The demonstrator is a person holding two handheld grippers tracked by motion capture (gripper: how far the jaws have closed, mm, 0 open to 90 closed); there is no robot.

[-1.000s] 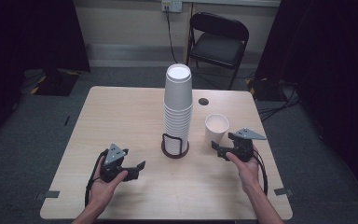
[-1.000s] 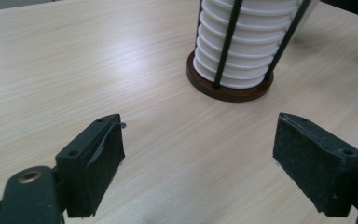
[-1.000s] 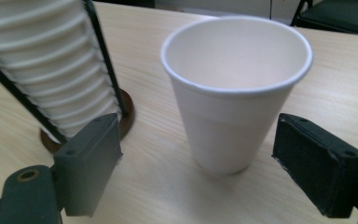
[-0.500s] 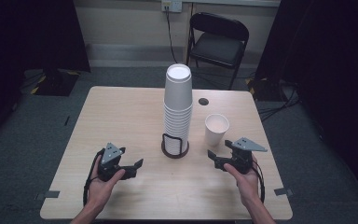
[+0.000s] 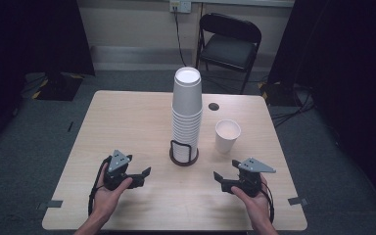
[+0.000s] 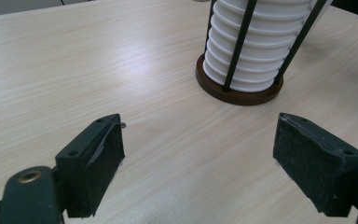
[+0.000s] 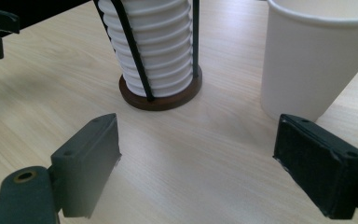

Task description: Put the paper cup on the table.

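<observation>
A tall stack of paper cups [image 5: 186,113] stands upside down in a round holder [image 5: 183,154] in the middle of the table [image 5: 127,122]. One single cup [image 5: 227,136] stands right way up just beside the stack, on its right. The right gripper [image 5: 221,178] is near this cup, with its jaws spread wide and nothing in them. The left gripper [image 5: 144,175] is on the other side of the holder, also wide open and empty. The cup looks very light and thin, so I think it will squash if squeezed hard, and it could tip over from a small bump. A soft hold on its side, about halfway up, seems best
</observation>
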